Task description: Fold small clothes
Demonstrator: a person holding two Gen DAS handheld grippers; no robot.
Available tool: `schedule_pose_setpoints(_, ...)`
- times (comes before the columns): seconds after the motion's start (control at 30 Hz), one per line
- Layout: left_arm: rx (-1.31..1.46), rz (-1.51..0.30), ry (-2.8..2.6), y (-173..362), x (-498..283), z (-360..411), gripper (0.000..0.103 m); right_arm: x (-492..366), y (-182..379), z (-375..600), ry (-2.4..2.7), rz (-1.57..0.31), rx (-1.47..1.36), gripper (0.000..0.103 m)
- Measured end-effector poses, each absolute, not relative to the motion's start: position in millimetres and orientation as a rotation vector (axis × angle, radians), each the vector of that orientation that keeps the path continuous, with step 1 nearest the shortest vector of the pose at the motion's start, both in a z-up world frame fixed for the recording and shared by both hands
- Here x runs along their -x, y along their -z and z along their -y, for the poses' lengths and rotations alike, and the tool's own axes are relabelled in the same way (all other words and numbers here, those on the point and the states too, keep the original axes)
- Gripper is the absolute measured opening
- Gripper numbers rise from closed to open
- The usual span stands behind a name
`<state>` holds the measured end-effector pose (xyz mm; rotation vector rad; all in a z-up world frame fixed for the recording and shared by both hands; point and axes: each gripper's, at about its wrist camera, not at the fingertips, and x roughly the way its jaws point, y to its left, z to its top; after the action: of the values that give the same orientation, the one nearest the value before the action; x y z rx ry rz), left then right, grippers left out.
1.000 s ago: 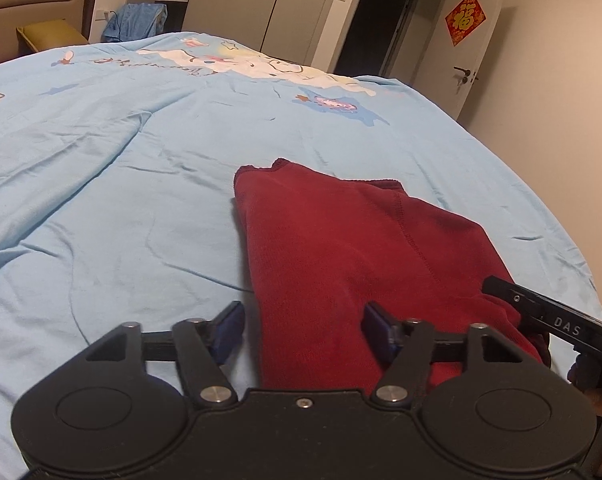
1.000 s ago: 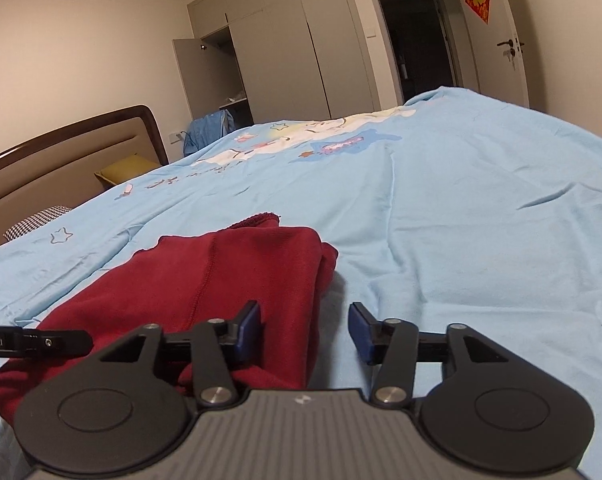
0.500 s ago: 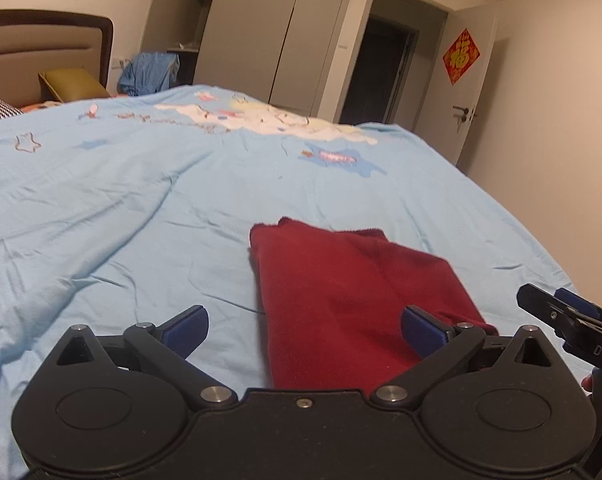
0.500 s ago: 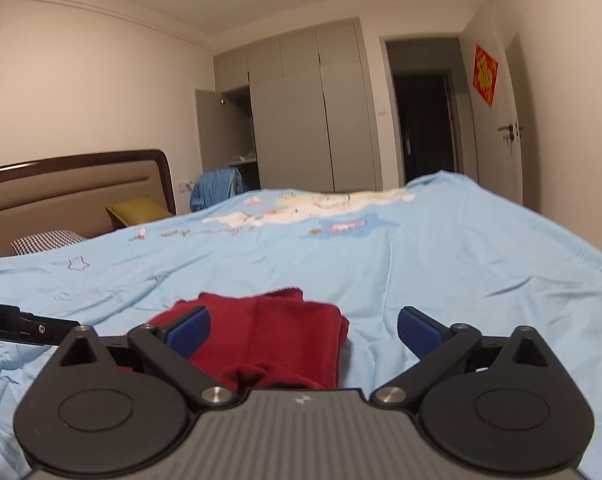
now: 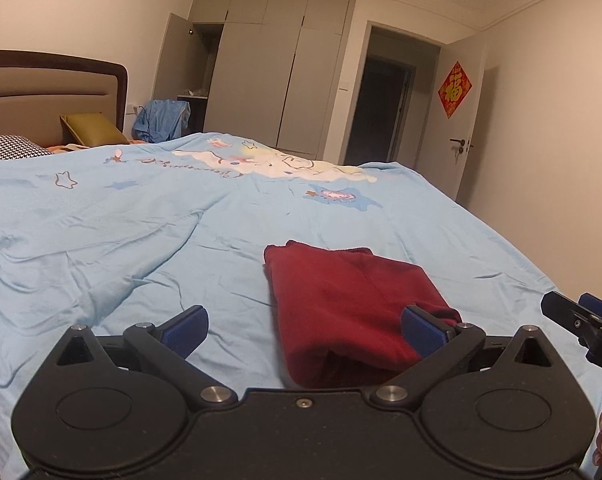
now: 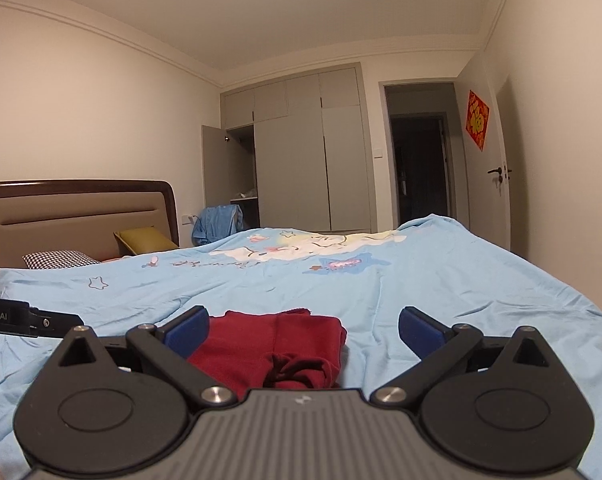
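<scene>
Lengthwise, the folded red garment [image 5: 353, 300] runs away from the cameras toward the far end of the bed, its long axis angled slightly leftward in the left wrist view. Its far edge is a neat, nearly square fold; the near end is bulkier and rounded, with loose folds bunched up at the near right corner, as the right wrist view [image 6: 277, 344] shows. It lies flat on the light blue bedspread [image 5: 121, 240], on the near right part of the bed.

Both tools hover low over the bedspread at the garment's near end. The left gripper [image 5: 303, 328] has its jaws spread wide apart and empty; the garment's near end shows between them, closer to the right pad. The right gripper [image 6: 303, 326] likewise has its jaws wide apart, holding nothing, with the garment sitting toward its left pad.

Around the garment the bedspread is wrinkled, with a cartoon print [image 5: 277, 164] farther up. Beyond it stand a padded headboard [image 6: 77, 220], a checked pillow [image 6: 59, 258], a yellow cushion [image 6: 145, 240], a blue cloth [image 6: 219, 222] draped near the grey wardrobe [image 6: 305, 168], and a door with a red decoration [image 6: 477, 120].
</scene>
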<state>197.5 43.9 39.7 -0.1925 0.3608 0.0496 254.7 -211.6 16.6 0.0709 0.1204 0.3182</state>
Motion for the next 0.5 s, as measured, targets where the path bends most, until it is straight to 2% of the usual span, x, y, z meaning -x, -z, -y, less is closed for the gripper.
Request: schedule_pose_setpoints(0.5, 0.129, -0.355, -0.058, -7, -151, -40, 0.102, -197, 9, 206, -0.26, -0.148, -0.045, 0.103)
